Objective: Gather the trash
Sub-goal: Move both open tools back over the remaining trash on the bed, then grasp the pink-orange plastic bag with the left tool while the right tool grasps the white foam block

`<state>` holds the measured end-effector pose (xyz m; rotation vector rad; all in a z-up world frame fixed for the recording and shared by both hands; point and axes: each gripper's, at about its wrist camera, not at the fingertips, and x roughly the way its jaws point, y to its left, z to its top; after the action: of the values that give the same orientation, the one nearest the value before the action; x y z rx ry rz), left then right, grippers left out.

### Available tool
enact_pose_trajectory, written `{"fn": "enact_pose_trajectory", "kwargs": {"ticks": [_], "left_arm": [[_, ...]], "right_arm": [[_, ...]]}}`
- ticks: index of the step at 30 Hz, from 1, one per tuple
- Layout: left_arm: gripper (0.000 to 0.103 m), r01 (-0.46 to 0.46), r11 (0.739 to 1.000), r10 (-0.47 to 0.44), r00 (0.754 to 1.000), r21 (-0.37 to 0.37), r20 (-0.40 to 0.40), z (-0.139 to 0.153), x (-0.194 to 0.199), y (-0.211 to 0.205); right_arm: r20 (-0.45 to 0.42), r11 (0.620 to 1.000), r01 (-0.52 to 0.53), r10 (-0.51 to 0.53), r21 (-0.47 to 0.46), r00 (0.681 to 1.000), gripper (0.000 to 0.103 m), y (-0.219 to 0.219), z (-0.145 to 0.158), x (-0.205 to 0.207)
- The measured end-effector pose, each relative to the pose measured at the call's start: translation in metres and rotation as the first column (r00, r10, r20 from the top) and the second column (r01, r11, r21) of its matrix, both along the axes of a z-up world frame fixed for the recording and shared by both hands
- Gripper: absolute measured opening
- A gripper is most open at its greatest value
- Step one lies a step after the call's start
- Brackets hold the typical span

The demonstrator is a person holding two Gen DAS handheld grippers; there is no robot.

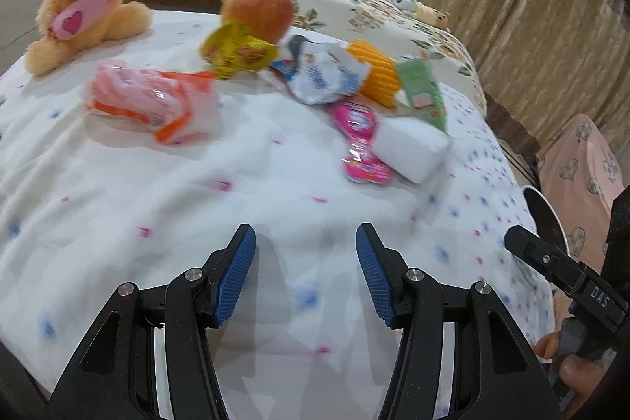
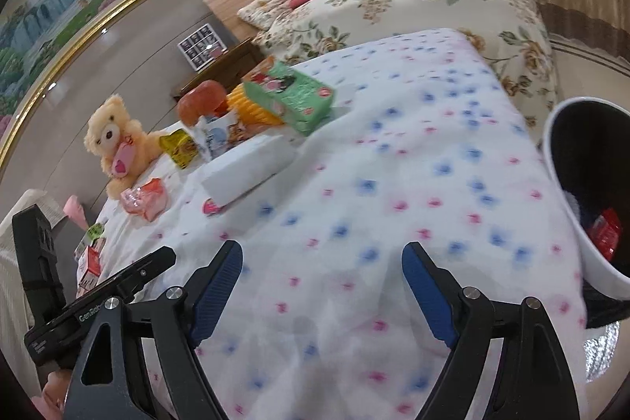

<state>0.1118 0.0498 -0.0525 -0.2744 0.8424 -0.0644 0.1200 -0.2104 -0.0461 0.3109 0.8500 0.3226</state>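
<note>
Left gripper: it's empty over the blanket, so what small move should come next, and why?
Probably ease the left gripper forward toward the pink wrapper beside the white box. Its jaws stand open with nothing between them, and that wrapper looks like the nearest trash on the blanket.

Left gripper (image 1: pixel 306 272), right gripper (image 2: pixel 321 292): black angular arms with triangular cut-outs, round silver screws at pivots, ribbed blue pads (image 1: pixel 235 276). White lettering on black side bars.
</note>
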Motion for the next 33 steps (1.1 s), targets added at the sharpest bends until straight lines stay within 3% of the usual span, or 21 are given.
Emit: {"fn": "enact_pose_trajectory", "kwargs": {"ticks": [15,20,23,28,31,33], "left_arm": [[0.054,-0.127,0.991,0.128,0.992,0.032,-0.006,0.003,0.023,0.063],[0.054,-0.167,0.986,0.167,0.986,-0.003,-0.02,0.004,0.035,0.081],[0.065,-0.183,0.983,0.183,0.983,0.007,-0.025,0.003,0.046,0.082],[0.066,-0.202,0.979,0.203,0.978,0.027,-0.046,-0.001,0.063,0.08],[0.065,-0.211,0.977,0.213,0.976,0.041,-0.053,-0.003,0.071,0.08],[0.053,-0.204,0.978,0.206,0.977,0.053,-0.049,-0.005,0.073,0.079]], "right_arm": [[0.006,0.995,-0.097,0.097,0.008,0.995,0.085,0.052,0.002,0.026],[-0.002,0.994,-0.108,0.108,0.018,0.994,0.085,0.064,0.001,0.038],[-0.011,0.994,-0.11,0.11,0.021,0.994,0.085,0.07,-0.001,0.044],[-0.029,0.995,-0.093,0.094,0.032,0.995,0.085,0.077,-0.004,0.054],[-0.04,0.996,-0.082,0.083,0.039,0.996,0.085,0.078,-0.005,0.062],[-0.04,0.997,-0.076,0.077,0.033,0.996,0.081,0.08,-0.006,0.065]]}}
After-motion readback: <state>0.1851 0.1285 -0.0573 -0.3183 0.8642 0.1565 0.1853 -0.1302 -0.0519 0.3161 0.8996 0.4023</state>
